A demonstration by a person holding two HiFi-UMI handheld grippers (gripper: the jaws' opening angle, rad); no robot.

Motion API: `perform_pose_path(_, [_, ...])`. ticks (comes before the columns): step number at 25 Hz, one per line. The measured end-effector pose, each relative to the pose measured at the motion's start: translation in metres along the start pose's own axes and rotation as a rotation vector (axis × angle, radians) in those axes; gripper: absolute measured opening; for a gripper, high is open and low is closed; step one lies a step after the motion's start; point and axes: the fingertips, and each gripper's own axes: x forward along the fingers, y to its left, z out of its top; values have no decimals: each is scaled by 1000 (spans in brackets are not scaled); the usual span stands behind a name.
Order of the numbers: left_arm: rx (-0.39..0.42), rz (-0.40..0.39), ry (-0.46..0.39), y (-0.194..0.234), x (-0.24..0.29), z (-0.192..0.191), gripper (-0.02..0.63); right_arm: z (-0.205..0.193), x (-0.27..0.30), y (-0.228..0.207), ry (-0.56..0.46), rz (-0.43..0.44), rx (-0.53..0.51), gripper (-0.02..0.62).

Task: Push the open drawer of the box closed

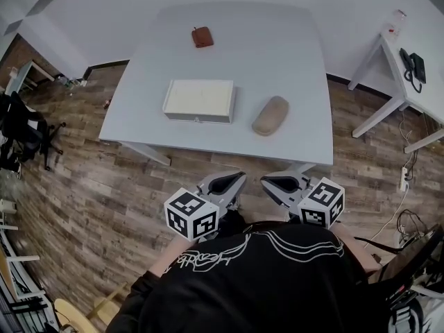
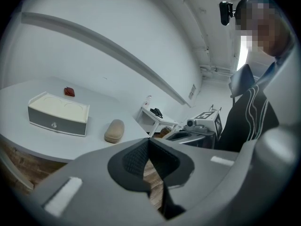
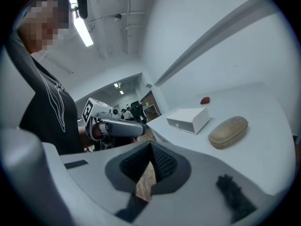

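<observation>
A white box (image 1: 200, 99) lies in the middle of the grey table (image 1: 291, 68). Its grey drawer front with a small knob (image 1: 198, 118) faces me and looks about flush with the box. The box also shows in the left gripper view (image 2: 59, 112) and the right gripper view (image 3: 189, 119). Both grippers hover side by side over the floor, close to my body and short of the table's near edge. My left gripper (image 1: 238, 177) (image 2: 148, 141) is shut and holds nothing. My right gripper (image 1: 268, 181) (image 3: 150, 146) is likewise shut and holds nothing.
A tan oval case (image 1: 270, 115) lies right of the box. A small red pouch (image 1: 202, 37) sits at the table's far side. A second white table (image 1: 409, 82) with a phone stands at the right. Black chairs (image 1: 21, 127) stand at the left on the wooden floor.
</observation>
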Motion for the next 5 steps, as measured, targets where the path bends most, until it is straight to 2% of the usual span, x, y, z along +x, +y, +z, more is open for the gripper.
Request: perform_pose_path(5, [-9,-1,9,5,2,-3,8,1,5,-3,2,3,-2,8])
